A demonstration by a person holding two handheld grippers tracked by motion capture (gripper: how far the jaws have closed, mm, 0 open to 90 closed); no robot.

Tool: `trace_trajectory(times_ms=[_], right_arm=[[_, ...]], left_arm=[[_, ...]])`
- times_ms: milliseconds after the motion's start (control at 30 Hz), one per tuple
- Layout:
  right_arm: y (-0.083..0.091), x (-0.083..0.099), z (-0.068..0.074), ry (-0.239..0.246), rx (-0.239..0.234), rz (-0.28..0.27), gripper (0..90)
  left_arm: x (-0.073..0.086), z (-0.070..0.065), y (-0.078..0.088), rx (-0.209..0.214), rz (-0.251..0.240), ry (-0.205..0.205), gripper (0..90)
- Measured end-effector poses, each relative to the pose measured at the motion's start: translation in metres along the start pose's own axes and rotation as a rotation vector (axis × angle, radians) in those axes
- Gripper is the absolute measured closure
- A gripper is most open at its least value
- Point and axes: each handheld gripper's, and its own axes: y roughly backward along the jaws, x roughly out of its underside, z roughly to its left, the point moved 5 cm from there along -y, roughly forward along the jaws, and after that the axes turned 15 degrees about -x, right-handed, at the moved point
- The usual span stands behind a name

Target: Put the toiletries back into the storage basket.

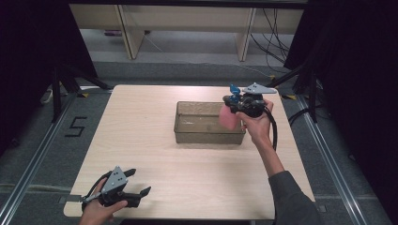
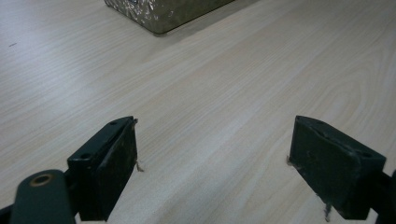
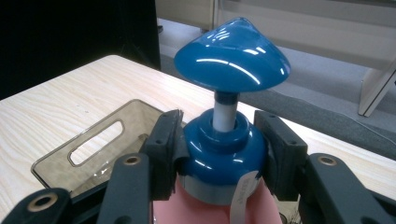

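The pump bottle (image 3: 219, 154) stands upright between the jaws of the right gripper (image 3: 219, 156), its long axis running straight up from the pink body below the jaws to the pump head above them. The jaws are clenched on the bottle's blue collar, one pad pressed on each side of it. The collar is a smooth, glossy, rounded ring of blue plastic; a thin white stem rises from its middle and carries a broad, glossy blue pump head shaped like a flattened cone, with its nozzle end toward the right side of the right gripper view. Below the collar the body is matt pink, with a white label edge by the right-hand jaw.

In the high view the bottle (image 1: 228, 116) hangs under the right gripper (image 1: 237, 104) over the right end of a smoky, translucent rectangular plastic bin (image 1: 187, 133), which has a slot handle cut in its end wall. The bin sits on a pale wood-grain table (image 1: 155, 164).

The left gripper (image 2: 212, 163) holds its jaws released, wide apart, with bare tabletop between the black pads; the bin's corner (image 2: 161, 18) lies well ahead of them.
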Motion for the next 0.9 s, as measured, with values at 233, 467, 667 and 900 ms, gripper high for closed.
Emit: trace_trajectory(times_ms=[233,467,667,900], right_arm=[[-0.003,0.006,-0.003,-0.005,-0.003,0.003,53.6],[-0.007,0.013,-0.006,-0.017,0.005,0.002,53.6],[-0.007,0.019,-0.010,-0.004,0.008,0.018,53.6],[-0.009,0.025,-0.009,-0.016,0.008,0.016,53.6]], left_arm=[[0.000,0.001,0.000,0.001,0.001,-0.010,14.8],[0.000,0.000,0.000,0.003,0.000,0.001,14.8],[0.000,0.000,0.000,0.003,-0.001,0.001,14.8],[0.000,0.000,0.000,0.003,-0.003,0.002,14.8]])
